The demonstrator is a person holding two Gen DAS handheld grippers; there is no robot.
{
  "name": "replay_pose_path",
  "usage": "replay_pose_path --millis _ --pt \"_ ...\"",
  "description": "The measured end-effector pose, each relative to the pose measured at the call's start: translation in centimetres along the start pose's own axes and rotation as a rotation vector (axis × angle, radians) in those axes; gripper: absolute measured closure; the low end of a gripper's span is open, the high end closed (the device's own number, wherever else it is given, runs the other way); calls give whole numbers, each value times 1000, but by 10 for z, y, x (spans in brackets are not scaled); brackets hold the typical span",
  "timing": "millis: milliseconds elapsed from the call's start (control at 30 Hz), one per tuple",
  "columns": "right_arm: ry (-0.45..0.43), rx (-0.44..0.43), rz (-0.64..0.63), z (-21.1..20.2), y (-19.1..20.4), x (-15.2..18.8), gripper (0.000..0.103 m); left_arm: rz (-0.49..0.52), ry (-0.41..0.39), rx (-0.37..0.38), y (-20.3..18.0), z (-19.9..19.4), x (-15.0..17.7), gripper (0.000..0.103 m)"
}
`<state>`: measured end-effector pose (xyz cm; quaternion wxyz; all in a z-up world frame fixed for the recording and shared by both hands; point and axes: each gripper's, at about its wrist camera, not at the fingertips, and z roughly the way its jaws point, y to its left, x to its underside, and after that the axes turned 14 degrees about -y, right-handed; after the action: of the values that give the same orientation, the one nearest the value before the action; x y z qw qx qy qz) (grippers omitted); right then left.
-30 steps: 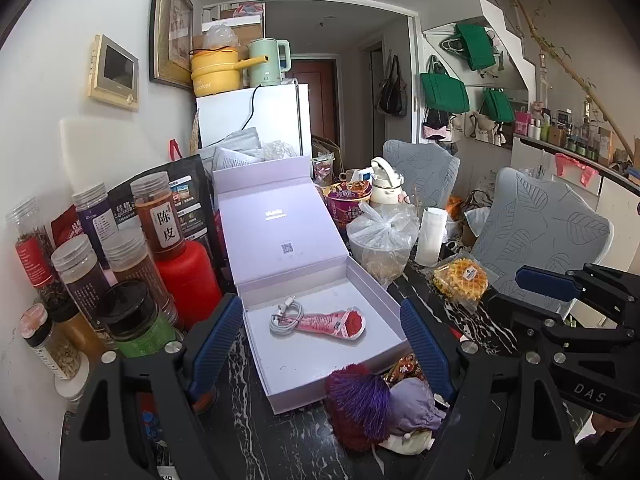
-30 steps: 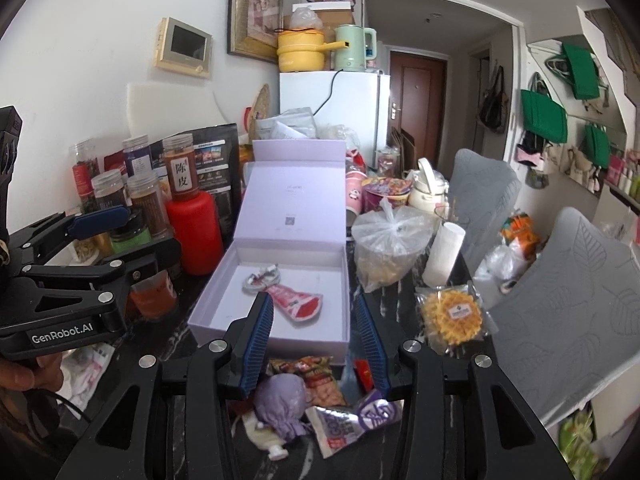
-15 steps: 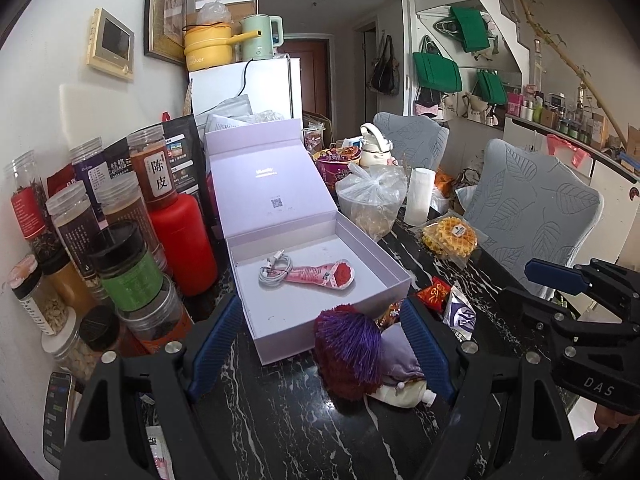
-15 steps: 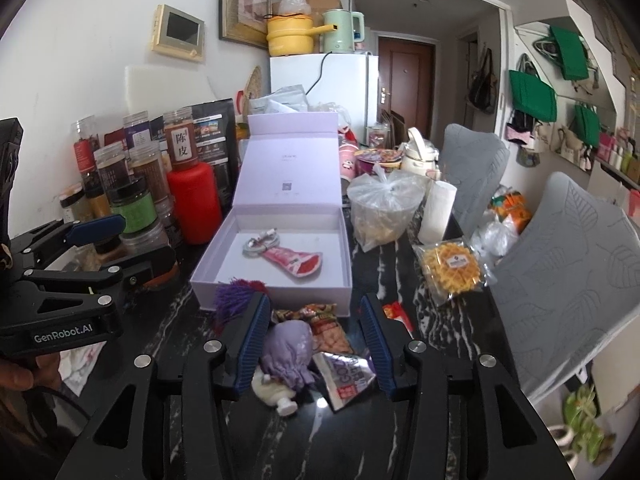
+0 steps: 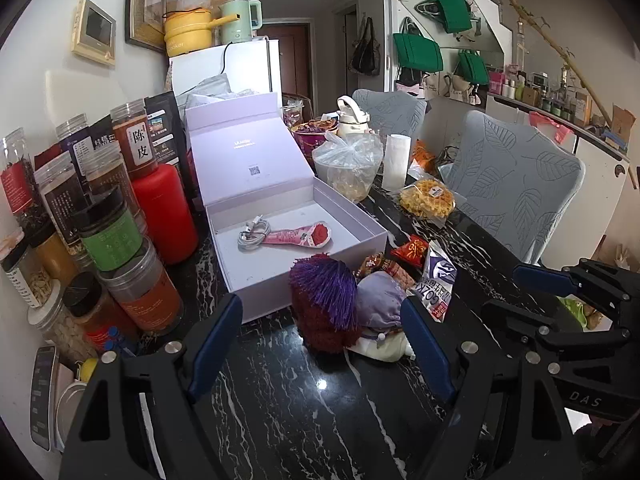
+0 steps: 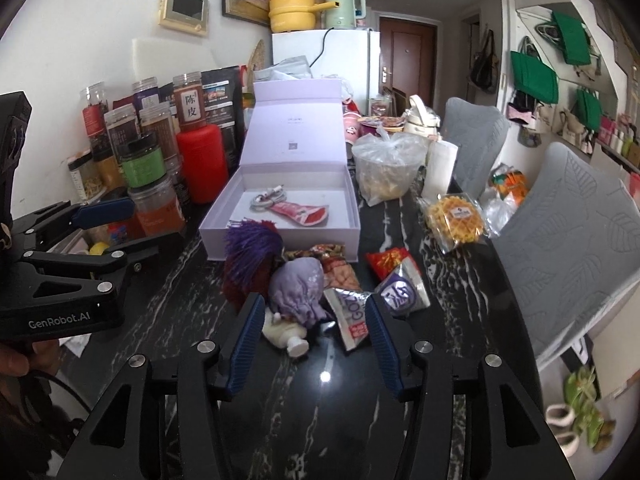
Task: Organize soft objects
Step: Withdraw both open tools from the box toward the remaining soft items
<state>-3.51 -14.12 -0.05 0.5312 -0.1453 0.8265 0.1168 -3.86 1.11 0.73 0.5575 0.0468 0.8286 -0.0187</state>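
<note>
Left view: left gripper (image 5: 320,344) is spread wide, empty, over the table (image 5: 304,412). Doll (image 5: 324,304) is seen at 12 o'clock between the fingers, touching the box (image 5: 356,220) front.

Right view: right gripper (image 6: 312,344) is held wide, empty. Pouch (image 6: 298,288) is seen at 12 o'clock, doll at 11, packets (image 6: 352,316) at 1.

A purple-and-maroon tasselled plush (image 5: 326,300) and lilac fabric pouch (image 5: 378,300) lie touching (before the open box (image 5: 256,280)).
</note>
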Motion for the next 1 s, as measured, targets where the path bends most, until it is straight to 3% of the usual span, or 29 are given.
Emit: replay_pose_path --millis 400,700,1000 --pt "73 -21 61 19 -7 32 50 -12 79 31 -4 18 31 21" --pt "121 -28 93 43 -15 47 50 -92 171 36 12 52 58 21" --pt "141 -48 88 72 -15 51 47 -131 214 22 25 79 70 21"
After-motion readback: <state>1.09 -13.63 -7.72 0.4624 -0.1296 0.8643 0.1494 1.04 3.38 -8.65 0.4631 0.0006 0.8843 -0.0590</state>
